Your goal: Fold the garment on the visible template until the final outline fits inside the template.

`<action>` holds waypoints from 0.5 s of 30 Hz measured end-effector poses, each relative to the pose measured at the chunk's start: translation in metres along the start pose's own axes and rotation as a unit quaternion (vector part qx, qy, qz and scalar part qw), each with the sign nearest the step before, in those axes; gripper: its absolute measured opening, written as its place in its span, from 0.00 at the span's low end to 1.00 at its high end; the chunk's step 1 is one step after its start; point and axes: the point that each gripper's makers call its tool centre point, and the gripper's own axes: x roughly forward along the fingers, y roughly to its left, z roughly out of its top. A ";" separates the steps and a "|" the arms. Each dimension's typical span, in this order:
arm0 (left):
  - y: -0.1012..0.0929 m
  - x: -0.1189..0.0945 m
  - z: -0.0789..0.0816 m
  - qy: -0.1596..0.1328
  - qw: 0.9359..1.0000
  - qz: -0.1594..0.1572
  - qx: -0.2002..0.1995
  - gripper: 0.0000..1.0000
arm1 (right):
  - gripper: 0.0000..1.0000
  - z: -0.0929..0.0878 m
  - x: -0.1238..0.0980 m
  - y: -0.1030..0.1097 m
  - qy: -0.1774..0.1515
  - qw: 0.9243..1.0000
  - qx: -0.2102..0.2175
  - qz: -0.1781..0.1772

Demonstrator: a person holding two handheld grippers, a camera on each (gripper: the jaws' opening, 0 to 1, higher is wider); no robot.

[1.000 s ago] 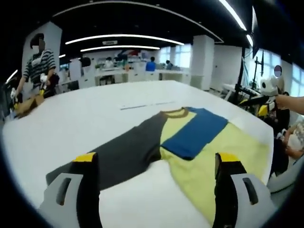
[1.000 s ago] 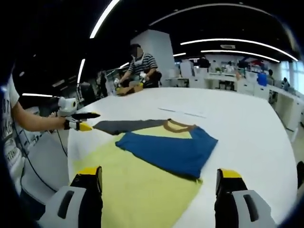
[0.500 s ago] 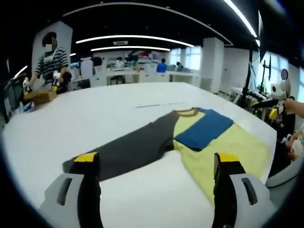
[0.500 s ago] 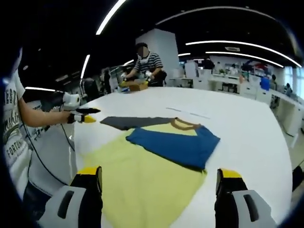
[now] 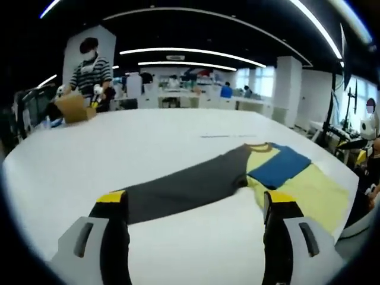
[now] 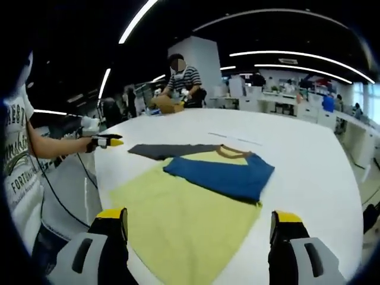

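Garment (image 6: 196, 208) lies flat: yellow, blue, grey.

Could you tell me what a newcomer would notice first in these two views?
The shirt lies on the white table: a yellow body, a blue sleeve folded across the chest, a grey sleeve stretched out flat. The left gripper, with yellow tips, hangs off the table's edge near the grey sleeve's end. Beyond, at the far side, a person in a striped top handles a cardboard box.

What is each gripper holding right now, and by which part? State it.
Nothing is held. The left gripper and the right gripper are both open, hovering short of the yellow, blue and grey T-shirt lying flat.
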 end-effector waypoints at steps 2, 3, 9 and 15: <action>0.010 0.000 -0.003 0.002 1.000 0.016 -0.003 0.88 | 0.99 -0.002 -0.002 0.000 -0.001 1.000 0.003 -0.002; 0.014 0.000 -0.005 0.006 1.000 0.022 -0.005 0.87 | 0.99 -0.004 -0.003 0.000 -0.001 1.000 0.004 -0.003; 0.042 0.001 -0.019 0.016 0.997 0.061 -0.040 0.84 | 0.99 -0.008 -0.006 0.000 0.003 1.000 0.002 -0.008; 0.052 -0.001 -0.024 0.021 0.993 0.099 -0.059 0.80 | 0.99 -0.010 -0.009 0.002 0.004 1.000 0.001 -0.013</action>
